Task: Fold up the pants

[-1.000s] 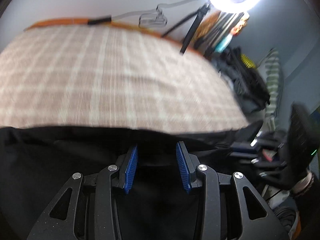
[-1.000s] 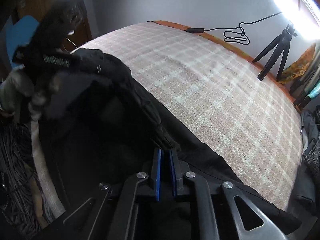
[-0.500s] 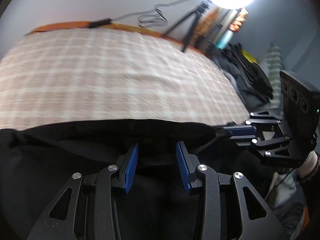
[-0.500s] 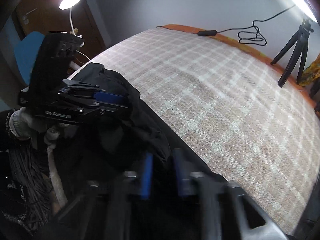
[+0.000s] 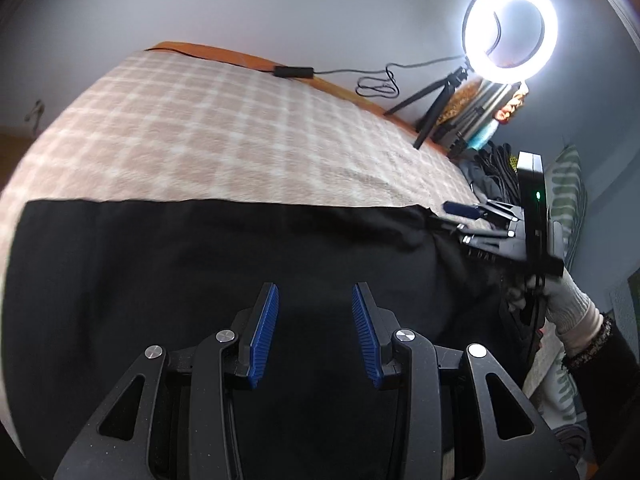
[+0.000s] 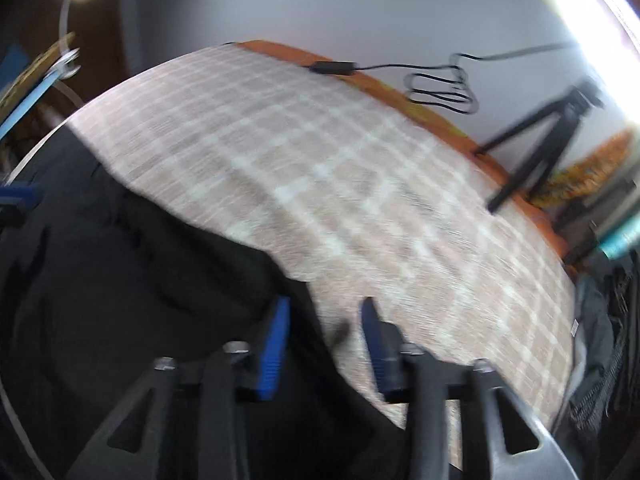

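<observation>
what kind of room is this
Probably a bedroom used as a recording spot: black pants lie on a bed with a checked blanket, a lit ring light on a tripod stands behind it.

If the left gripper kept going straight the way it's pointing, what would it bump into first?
Most likely the black pants. The left gripper points down at the dark cloth spread over the checked blanket, and nothing shows between its jaws and the fabric. How far off the cloth lies is hard to judge.
</observation>
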Demonstrator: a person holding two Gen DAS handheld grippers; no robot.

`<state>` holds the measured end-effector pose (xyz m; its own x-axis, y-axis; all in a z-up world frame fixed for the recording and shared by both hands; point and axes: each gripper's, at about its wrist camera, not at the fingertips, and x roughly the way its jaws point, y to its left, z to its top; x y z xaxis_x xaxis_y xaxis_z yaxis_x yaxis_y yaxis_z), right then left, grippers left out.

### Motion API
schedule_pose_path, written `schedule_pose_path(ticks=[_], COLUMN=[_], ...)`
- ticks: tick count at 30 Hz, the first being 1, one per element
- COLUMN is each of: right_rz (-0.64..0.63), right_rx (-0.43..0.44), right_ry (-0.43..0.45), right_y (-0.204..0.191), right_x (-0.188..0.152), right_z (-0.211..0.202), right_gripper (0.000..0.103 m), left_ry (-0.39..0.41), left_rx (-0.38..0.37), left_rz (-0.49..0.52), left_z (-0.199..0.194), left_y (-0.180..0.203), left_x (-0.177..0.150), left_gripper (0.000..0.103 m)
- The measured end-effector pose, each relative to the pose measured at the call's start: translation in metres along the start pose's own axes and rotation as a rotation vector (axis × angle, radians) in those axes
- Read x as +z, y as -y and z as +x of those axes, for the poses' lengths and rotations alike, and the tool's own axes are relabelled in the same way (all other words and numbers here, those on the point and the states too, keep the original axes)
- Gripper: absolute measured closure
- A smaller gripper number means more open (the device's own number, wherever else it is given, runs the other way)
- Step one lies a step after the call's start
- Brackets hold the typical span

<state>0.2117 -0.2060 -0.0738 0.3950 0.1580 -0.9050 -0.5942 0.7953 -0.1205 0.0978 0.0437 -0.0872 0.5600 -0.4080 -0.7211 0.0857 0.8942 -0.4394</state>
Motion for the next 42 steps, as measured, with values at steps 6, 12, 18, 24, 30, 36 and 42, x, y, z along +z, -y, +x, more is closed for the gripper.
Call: schedule_pose_path(ticks=[6, 12, 18, 24, 30, 36, 42], right_rz=[0.241, 0.417, 0.447, 0.483, 0.469, 0.465, 0.455], right_rx=[0.053, 0.147, 0.18, 0.231, 0.232, 0.231, 0.248], right_ry=[0.113, 0.24, 0.288, 0.283, 0.26, 0.289, 0.296], right_y=[0.03, 0.013, -0.022, -0.035, -0.036, -0.034, -0.037], right_x=[-0.016, -0.051, -0.069, -0.088, -0.095, -0.098, -0.095], right_z=[-0.057, -0.123, -0.154, -0.143, -0.134, -0.145, -0.147], right_gripper=[0.054, 0.025, 0.021, 0.02, 0.02, 0.02, 0.02], left_ry=[0.041, 0.105, 0.127, 0.127, 0.105, 0.153, 0.188], left_rx=[0.007, 0.011, -0.012, -0.042, -0.106, -0.09, -0.062], left_rz=[-0.065, -0.229, -0.386, -0.473, -0.577, -0.641, -0.642], left_z=[-0.048, -0.091, -0.108, -0.107, -0.097, -0.096, -0.09], left_y=[-0.025, -0.066, -0.098, -0.11, -0.111, -0.109, -0.106], left_x=[-0.026, -0.064, -0.098, -0.118, -0.131, -0.133, -0.121], left_gripper=[0.066, 0.052, 0.052, 0.052, 0.052, 0.049, 0.042])
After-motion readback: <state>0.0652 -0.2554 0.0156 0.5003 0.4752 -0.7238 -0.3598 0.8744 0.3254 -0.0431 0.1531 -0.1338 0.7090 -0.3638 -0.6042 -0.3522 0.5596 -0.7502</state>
